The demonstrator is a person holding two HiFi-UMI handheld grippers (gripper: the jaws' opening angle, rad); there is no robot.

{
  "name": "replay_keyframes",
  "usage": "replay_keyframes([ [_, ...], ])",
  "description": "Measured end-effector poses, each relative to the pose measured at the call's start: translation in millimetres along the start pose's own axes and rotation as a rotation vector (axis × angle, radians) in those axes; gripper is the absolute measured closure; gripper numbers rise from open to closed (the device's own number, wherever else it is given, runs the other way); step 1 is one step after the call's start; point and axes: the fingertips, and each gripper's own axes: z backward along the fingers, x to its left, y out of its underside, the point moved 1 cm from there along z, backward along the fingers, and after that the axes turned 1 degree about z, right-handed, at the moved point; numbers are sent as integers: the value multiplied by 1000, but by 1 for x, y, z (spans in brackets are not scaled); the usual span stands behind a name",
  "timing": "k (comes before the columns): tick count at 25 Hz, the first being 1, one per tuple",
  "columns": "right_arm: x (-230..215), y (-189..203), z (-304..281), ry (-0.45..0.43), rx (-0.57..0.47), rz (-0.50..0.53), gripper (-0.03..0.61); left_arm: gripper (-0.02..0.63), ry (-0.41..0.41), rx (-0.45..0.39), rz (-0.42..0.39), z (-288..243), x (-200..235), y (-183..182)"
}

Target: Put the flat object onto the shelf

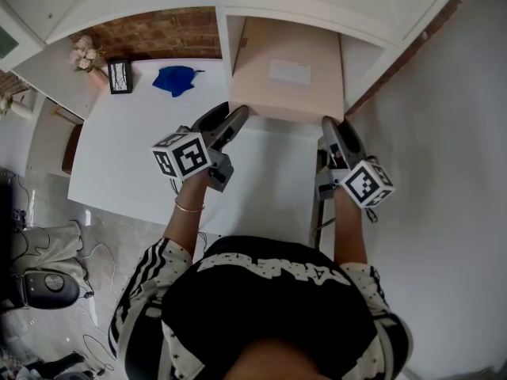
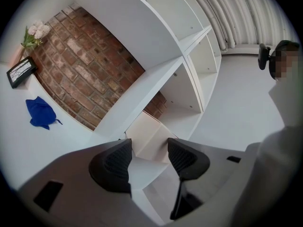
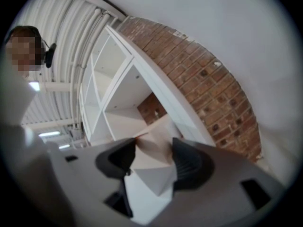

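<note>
A flat pale pink box (image 1: 265, 85) with a white label on top lies level, its far end inside a bay of the white shelf unit (image 1: 224, 38). Its near edge sticks out over the white table (image 1: 135, 149). My left gripper (image 1: 238, 115) is shut on the box's near left corner, and my right gripper (image 1: 327, 123) is shut on the near right corner. In the left gripper view the box (image 2: 147, 135) fills the gap of the left gripper (image 2: 149, 145). The right gripper view shows the box (image 3: 152, 161) pressed between the pads of the right gripper (image 3: 154, 148).
A blue cloth (image 1: 174, 79), a small framed picture (image 1: 120, 76) and pale flowers (image 1: 83, 54) sit at the table's far left, against a brick wall (image 1: 158, 34). White shelf uprights flank the box on both sides. Cables and gear lie on the floor (image 1: 47, 283) at left.
</note>
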Motion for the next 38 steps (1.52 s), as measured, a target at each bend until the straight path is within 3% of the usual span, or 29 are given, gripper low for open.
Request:
replay_keyframes([
  [38, -9, -6, -17, 9, -14, 8, 322, 383, -35, -22, -50, -13, 9, -13],
])
